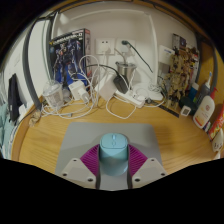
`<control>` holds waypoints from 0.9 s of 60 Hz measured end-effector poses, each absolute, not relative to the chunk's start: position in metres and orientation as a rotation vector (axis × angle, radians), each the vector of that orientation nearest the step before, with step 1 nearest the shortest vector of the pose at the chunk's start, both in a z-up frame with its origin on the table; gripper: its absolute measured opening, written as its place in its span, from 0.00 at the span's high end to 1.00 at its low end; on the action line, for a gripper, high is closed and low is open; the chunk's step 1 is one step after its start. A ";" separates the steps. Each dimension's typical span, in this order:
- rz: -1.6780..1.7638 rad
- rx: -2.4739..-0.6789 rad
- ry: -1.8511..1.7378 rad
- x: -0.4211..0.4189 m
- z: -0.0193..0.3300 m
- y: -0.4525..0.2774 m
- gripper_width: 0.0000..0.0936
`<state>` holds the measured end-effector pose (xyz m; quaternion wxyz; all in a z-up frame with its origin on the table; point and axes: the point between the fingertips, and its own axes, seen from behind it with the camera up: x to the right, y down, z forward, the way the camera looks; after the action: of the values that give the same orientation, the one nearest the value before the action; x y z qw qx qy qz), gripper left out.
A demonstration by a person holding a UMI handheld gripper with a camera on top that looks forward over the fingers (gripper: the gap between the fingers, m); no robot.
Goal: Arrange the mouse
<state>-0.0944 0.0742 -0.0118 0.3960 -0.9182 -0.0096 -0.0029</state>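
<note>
two grey fingers [75,166] of the gripper [113,168] carried magenta pads, and the jaws pinched a pale blue mouse [114,152] from both sides, holding it above the wooden surface [50,140]. just ahead of it lay a grey mat [112,132]. beyond that, a tangle of white cables and chargers [105,92] sat against the back wall. a dark figure box [68,48] stood behind them, well apart from a model figure [181,68] and bottles [204,108] at the other end.
</note>
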 end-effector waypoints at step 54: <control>0.095 -2.258 -0.039 -0.169 0.203 -0.022 0.11</control>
<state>-0.1695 -0.0221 0.2028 0.4266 -0.9035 -0.0158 0.0380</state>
